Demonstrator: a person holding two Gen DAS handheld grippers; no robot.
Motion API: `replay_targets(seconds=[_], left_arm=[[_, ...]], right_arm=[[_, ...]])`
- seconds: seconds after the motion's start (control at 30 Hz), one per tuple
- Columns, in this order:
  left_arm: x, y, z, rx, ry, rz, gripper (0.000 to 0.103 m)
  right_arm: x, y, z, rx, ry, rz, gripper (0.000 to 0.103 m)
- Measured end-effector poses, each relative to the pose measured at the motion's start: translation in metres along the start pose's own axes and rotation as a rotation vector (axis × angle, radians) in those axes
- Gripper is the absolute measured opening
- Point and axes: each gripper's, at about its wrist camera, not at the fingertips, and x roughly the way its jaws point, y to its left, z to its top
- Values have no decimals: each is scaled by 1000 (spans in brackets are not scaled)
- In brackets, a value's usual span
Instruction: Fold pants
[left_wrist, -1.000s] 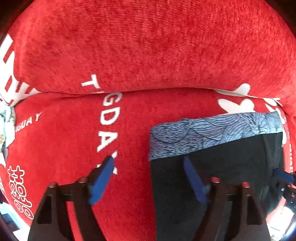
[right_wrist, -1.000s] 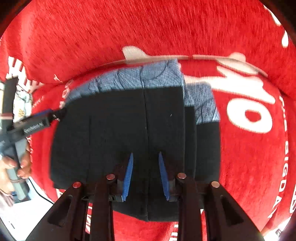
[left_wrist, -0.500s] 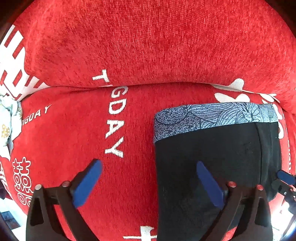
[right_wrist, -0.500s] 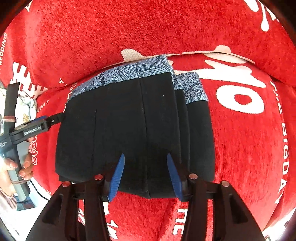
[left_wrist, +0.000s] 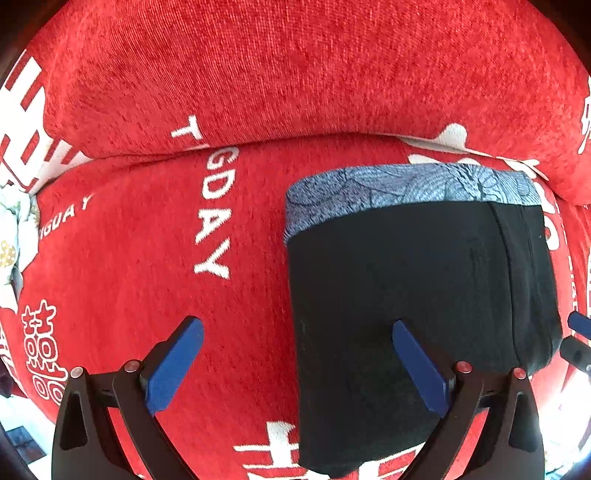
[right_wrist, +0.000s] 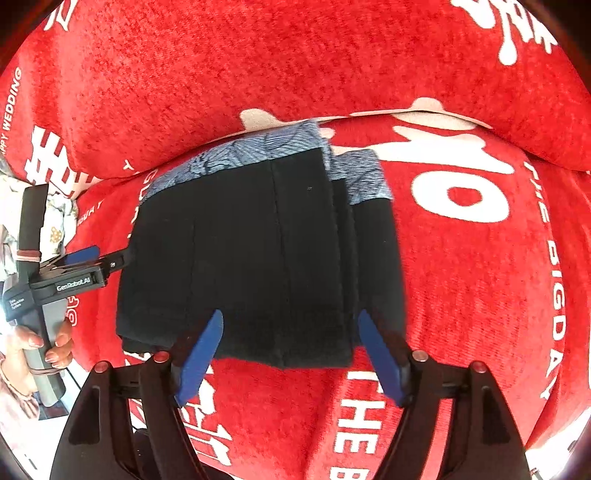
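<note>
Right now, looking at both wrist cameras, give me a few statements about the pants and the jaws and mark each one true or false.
1. The pants lie folded into a compact stack on the red cushion. True.
2. The right gripper is clamped shut on the pants. False: its jaws stand wide apart and hold nothing.
3. The patterned blue-grey waistband sits at the far edge, toward the back cushion. True.
4. The left gripper has both jaws over the pants. False: one is over black fabric, the other over bare red cushion.
5. The pants are white. False: black with a blue-grey band.
</note>
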Motion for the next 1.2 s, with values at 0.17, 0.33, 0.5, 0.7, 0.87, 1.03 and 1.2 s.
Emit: replay_targets(seconds=[0.17, 0.33, 0.5, 0.7, 0.87, 1.03, 1.2], left_arm=[[-5, -7, -7, 19, 8, -19, 103], [0, -10, -8, 11, 42, -63, 103], [4, -15, -9, 21, 61, -83, 103], [13, -19, -9, 31, 87, -141, 103], [19, -19, -9, 28, 103, -189, 103], [27, -9, -6, -1, 125, -256, 103], [38, -4, -3, -24, 140, -331, 103]], right_arm=[[-1, -18, -6, 37, 9, -3, 80], [0, -34, -9, 79, 20, 1, 80], [3, -41, -10, 82, 28, 5, 80], [9, -56, -5, 119, 34, 75, 83], [14, -70, 4, 163, 30, 139, 83], [24, -77, 18, 152, 58, 199, 83], [40, -79, 31, 129, 87, 241, 83]])
